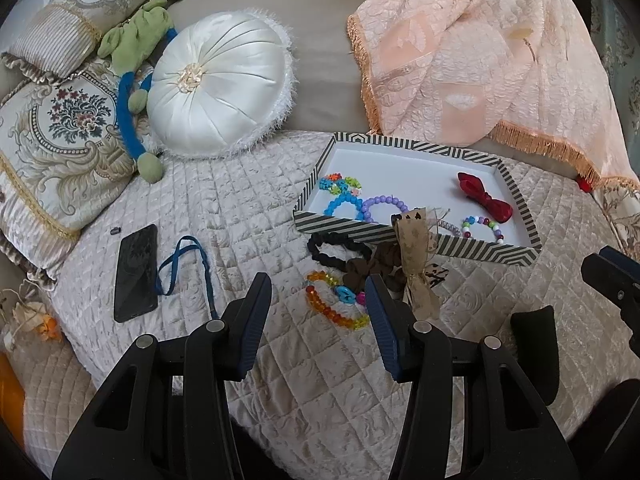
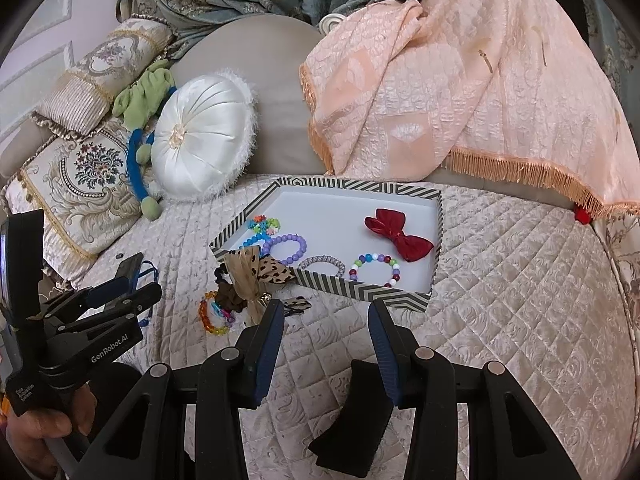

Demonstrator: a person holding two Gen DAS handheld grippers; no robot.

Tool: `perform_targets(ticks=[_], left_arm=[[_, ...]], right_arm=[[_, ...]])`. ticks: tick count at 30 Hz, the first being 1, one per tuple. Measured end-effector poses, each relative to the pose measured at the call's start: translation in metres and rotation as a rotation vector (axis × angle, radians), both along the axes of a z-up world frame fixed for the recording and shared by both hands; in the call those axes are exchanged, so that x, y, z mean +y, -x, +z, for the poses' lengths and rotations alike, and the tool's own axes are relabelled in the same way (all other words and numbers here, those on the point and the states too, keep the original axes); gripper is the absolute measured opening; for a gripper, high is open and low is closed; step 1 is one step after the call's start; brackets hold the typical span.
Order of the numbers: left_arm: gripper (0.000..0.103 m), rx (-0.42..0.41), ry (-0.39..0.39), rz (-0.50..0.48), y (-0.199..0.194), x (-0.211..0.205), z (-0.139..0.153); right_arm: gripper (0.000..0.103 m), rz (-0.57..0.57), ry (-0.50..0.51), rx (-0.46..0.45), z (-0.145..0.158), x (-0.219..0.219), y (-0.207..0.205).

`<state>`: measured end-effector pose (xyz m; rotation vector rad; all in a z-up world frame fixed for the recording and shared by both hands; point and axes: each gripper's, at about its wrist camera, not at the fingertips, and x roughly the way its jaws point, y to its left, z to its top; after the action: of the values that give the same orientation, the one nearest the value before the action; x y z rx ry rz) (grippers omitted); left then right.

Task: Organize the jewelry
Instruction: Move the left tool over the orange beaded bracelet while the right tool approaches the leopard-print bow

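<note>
Striped tray holding bead bracelets and red bow, left tool released, right tool released, both empty

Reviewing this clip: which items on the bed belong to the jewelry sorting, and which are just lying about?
Job: striped tray, purple bead bracelet, red bow, orange bead bracelet, black scrunchie, tan ribbon bow.

Lying about: phone, blue lanyard, white round cushion, green plush toy, peach throw.

On the quilted bed cover the tray sits to the right with a bow and beaded bracelets inside, loose bracelets and scrunchies just before its near-left edge, a phone farther left, cushions behind.
</note>
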<state>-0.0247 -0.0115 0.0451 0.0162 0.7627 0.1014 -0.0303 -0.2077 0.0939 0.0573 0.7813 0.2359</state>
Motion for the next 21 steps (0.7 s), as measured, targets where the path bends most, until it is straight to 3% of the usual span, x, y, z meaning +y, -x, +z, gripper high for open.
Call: perform_targets(ticks=[14, 21], left_arm=[[0.048, 0.021, 0.008, 0.01, -0.003, 0.01, -0.007], [0.048, 0.09, 0.15, 0.041, -0.016, 0.058, -0.017]], right_arm=[[0.042, -0.002, 0.002, 0.019, -0.006, -0.004, -0.002], [0.042, -0.01, 0.002, 0.044, -0.015, -0.011, -0.004]])
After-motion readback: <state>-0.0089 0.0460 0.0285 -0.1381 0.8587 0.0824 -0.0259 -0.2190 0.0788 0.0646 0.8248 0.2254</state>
